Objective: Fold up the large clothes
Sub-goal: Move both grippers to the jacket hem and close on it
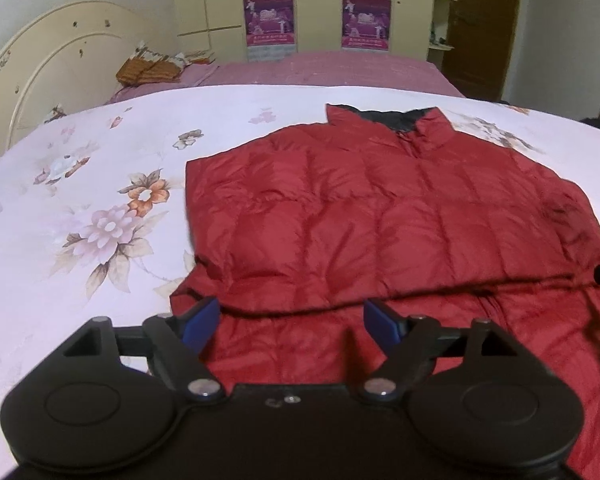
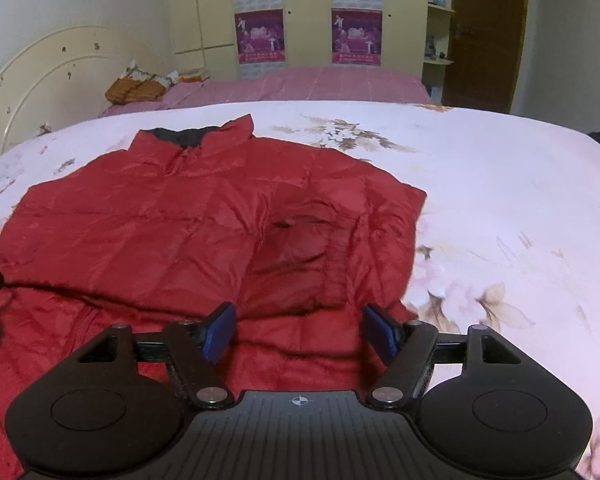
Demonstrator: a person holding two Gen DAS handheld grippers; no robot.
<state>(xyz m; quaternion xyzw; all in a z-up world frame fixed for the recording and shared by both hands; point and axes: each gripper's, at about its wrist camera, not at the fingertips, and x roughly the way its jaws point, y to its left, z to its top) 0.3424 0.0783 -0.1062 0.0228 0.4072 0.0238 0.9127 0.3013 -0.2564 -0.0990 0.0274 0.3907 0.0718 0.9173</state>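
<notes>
Both wrist cameras sit close above the near edge of the white floral bedspread [image 1: 100, 152], tilted down and facing the far cream wardrobe with purple posters [image 1: 268, 20]. The left wrist view looks from the left side, so the red quilted puffer jacket [image 1: 380, 208] fills its right. The right wrist view looks from the right, with the jacket on its left. Both share the jacket, bed and far wall.

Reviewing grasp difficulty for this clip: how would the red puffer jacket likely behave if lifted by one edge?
The red puffer jacket would probably drape limply, since it already lies creased and folded over itself on the floral bedspread. Its quilted padding suggests it is light for its bulk. The sheen hints the fabric may slip between pads.
</notes>
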